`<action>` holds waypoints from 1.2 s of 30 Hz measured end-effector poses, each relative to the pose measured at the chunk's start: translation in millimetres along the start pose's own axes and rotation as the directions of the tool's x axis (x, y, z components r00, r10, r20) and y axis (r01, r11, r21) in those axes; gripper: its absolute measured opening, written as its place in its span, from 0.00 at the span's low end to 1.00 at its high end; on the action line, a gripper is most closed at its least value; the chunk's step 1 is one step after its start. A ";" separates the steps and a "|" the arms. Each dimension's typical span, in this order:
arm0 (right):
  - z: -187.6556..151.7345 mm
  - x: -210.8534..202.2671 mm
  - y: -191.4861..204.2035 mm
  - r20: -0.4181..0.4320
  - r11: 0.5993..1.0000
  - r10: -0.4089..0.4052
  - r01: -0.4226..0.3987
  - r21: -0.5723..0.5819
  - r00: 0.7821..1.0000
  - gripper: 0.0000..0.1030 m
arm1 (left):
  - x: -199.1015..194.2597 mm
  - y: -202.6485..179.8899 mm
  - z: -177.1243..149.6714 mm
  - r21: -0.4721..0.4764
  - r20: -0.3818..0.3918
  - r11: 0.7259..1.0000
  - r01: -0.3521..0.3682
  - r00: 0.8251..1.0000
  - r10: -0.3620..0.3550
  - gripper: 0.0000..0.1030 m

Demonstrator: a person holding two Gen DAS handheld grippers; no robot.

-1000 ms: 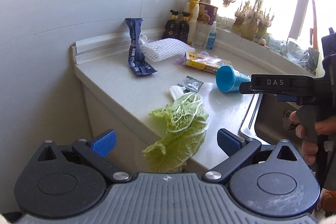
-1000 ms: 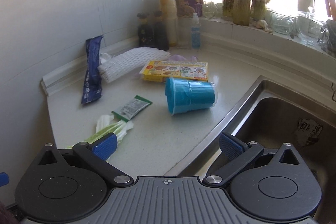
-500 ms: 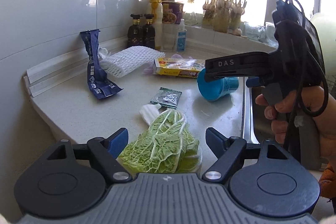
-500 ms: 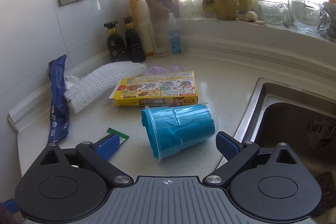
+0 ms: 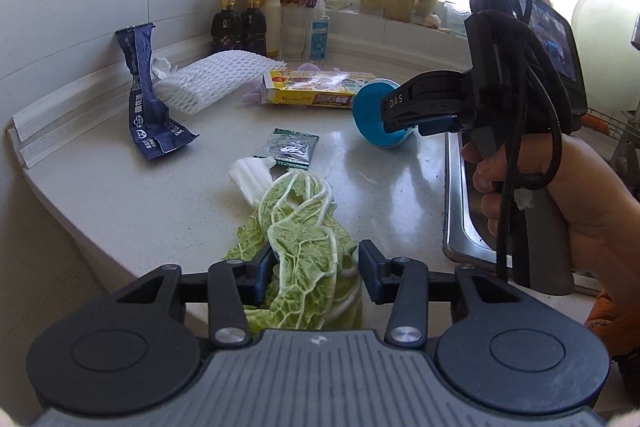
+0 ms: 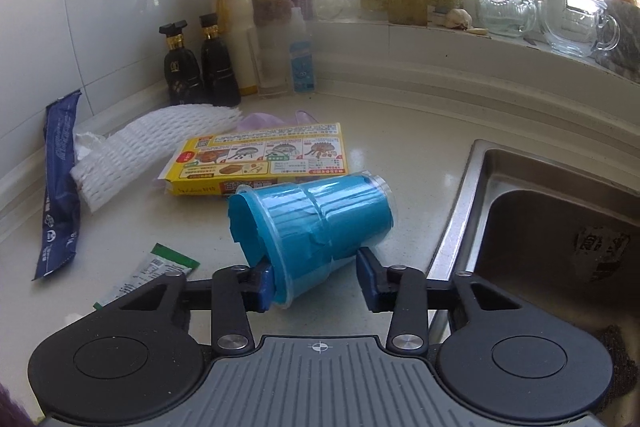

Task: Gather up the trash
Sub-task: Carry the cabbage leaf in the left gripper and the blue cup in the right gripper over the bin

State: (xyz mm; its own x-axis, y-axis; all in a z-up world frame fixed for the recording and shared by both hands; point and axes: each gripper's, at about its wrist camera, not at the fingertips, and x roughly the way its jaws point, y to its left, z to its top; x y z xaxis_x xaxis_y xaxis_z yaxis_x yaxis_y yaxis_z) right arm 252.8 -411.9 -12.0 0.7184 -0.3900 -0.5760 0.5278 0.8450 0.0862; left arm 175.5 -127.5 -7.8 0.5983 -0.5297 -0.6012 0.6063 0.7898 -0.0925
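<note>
A green cabbage leaf (image 5: pixel 296 223) lies on the white counter (image 5: pixel 140 195) and hangs over its front edge. My left gripper (image 5: pixel 316 265) is closing on it: both pads press the leaf, which stands bunched between them. A blue plastic cup (image 6: pixel 320 211) lies on its side near the sink, mouth to the left. My right gripper (image 6: pixel 316 281) is closing around the cup's rim. Its left pad sits at the mouth, while a small gap shows between the cup wall and the right pad. The left wrist view shows the same cup (image 5: pixel 372 123) behind that gripper.
Other litter on the counter: a dark blue wrapper (image 5: pixel 148 107), a green sachet (image 5: pixel 290 147), a yellow box (image 6: pixel 260 163) and white foam netting (image 6: pixel 152 139). Bottles (image 6: pixel 188 67) stand at the back wall. A steel sink (image 6: pixel 560 227) lies to the right, where a hand (image 5: pixel 560 195) holds the right gripper.
Both grippers moved forward and down and narrowed their jaws. The left now pinches the leaf, which has bunched up. The right has reached the cup's rim.
</note>
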 end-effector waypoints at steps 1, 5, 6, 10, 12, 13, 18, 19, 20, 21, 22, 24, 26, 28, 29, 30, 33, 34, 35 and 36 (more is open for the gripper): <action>0.0 -0.5 -1.5 0.001 1.000 -0.002 0.002 0.007 1.000 0.22 | 0.8 0.2 0.5 -0.012 -0.004 1.000 0.006 1.000 -0.006 0.32; 2.3 -4.1 -7.9 0.009 1.000 0.004 -0.004 0.027 1.000 0.08 | 2.0 4.3 1.5 -0.086 -0.002 0.996 0.033 0.999 -0.033 0.22; 3.6 -4.9 -10.8 0.008 0.999 0.011 -0.011 0.039 1.000 0.03 | 1.9 5.3 1.7 -0.104 0.003 0.994 0.040 0.999 -0.039 0.20; 8.0 -9.7 -20.9 0.014 0.996 0.039 -0.040 0.083 0.999 0.02 | -4.9 6.8 3.9 -0.136 0.046 0.990 0.049 0.998 -0.043 0.15; 10.1 -13.0 -26.1 0.014 0.991 0.064 -0.065 0.113 0.998 0.02 | -9.1 7.9 6.1 -0.151 0.063 0.987 0.056 0.997 -0.047 0.14; 11.1 -14.7 -28.9 0.013 0.988 0.075 -0.076 0.132 0.997 0.02 | -10.7 8.6 8.2 -0.158 0.071 0.986 0.056 0.996 -0.045 0.13; 15.0 -28.3 -34.1 0.031 0.977 0.117 -0.121 0.173 0.993 0.02 | -22.8 18.4 14.9 -0.204 0.113 0.976 0.075 0.992 -0.052 0.12; 15.4 -31.6 -34.0 0.035 0.976 0.125 -0.129 0.174 0.992 0.02 | -26.0 20.1 16.5 -0.211 0.125 0.974 0.077 0.991 -0.051 0.12; 15.8 -34.2 -33.0 0.037 0.976 0.129 -0.134 0.173 0.991 0.02 | -28.9 21.9 18.3 -0.217 0.132 0.973 0.079 0.990 -0.051 0.12; 16.5 -37.7 -32.7 0.041 0.974 0.137 -0.142 0.175 0.990 0.02 | -31.6 24.1 20.2 -0.226 0.142 0.970 0.089 0.988 -0.057 0.12; 16.8 -40.9 -31.9 0.045 0.973 0.145 -0.151 0.177 0.988 0.02 | -34.7 26.2 21.3 -0.238 0.152 0.966 0.102 0.986 -0.067 0.11; 17.3 -47.1 -29.4 0.052 0.970 0.159 -0.166 0.177 0.986 0.02 | -40.8 30.1 24.8 -0.256 0.169 0.959 0.118 0.983 -0.075 0.11; 17.7 -53.5 -25.3 0.058 0.969 0.173 -0.180 0.172 0.983 0.02 | -48.2 33.9 28.1 -0.269 0.190 0.955 0.125 0.979 -0.075 0.11; 18.2 -60.7 -21.2 0.062 0.964 0.197 -0.205 0.168 0.978 0.02 | -56.3 36.9 30.0 -0.279 0.209 0.951 0.131 0.975 -0.073 0.11; 18.3 -64.3 -18.9 0.065 0.962 0.211 -0.219 0.165 0.975 0.02 | -59.9 38.7 31.0 -0.284 0.217 0.949 0.135 0.973 -0.074 0.11; 18.8 -68.8 -16.2 0.069 0.959 0.227 -0.235 0.160 0.971 0.02 | -63.5 40.5 31.9 -0.288 0.224 0.948 0.138 0.972 -0.074 0.11; 18.1 -82.3 -7.3 0.078 0.948 0.276 -0.285 0.144 0.958 0.02 | -76.9 47.3 32.1 -0.303 0.246 0.942 0.143 0.967 -0.068 0.11; 17.3 -86.7 -3.9 0.078 0.942 0.296 -0.304 0.140 0.952 0.02 | -81.0 49.7 31.9 -0.310 0.251 0.940 0.145 0.966 -0.066 0.11; 16.4 -90.5 -0.6 0.078 0.937 0.314 -0.322 0.134 0.946 0.02 | -84.9 52.1 31.3 -0.316 0.256 0.938 0.145 0.965 -0.063 0.11; 14.3 -96.1 4.3 0.078 0.932 0.335 -0.342 0.122 0.939 0.02 | -89.9 55.3 30.6 -0.321 0.261 0.936 0.144 0.964 -0.059 0.11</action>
State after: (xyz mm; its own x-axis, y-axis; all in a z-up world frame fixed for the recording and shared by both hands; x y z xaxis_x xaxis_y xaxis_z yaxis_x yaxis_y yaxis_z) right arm 192.5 -375.9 55.3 0.8868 -0.1117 -0.4485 0.3008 0.8763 0.3764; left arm 171.2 -45.7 65.5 0.6773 -0.6378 -0.3667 0.4855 0.7620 -0.4284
